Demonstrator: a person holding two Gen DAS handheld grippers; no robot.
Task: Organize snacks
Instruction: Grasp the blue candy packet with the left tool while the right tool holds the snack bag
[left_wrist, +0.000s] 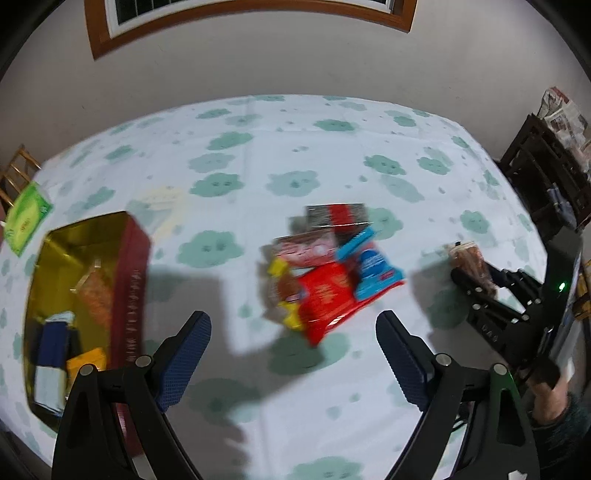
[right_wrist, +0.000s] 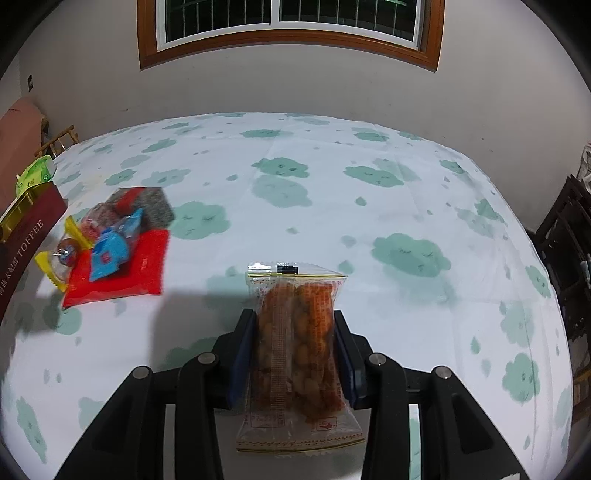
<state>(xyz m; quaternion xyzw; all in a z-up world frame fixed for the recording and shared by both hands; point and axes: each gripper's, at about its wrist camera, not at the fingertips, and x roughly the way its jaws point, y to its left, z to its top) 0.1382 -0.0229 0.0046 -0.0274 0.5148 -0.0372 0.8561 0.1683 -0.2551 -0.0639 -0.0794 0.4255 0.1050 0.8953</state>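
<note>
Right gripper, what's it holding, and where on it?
The right gripper pinches the clear peanut snack packet across its middle, fingers on both long sides.

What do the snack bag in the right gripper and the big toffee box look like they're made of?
Snack bag: thin clear plastic film, glossy, since the snacks show through and it crinkles. Toffee box: probably tin or foil-lined card, with a mirror-like gold inside and matte maroon walls.

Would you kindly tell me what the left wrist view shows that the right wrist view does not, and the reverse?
Only the left wrist view shows the inside of the toffee box, a few snacks already in it, and the open left gripper. Only the right wrist view shows the right gripper from behind, shut on a clear packet of orange snacks. Both show the snack pile on the cloud-print tablecloth, and the window.
</note>
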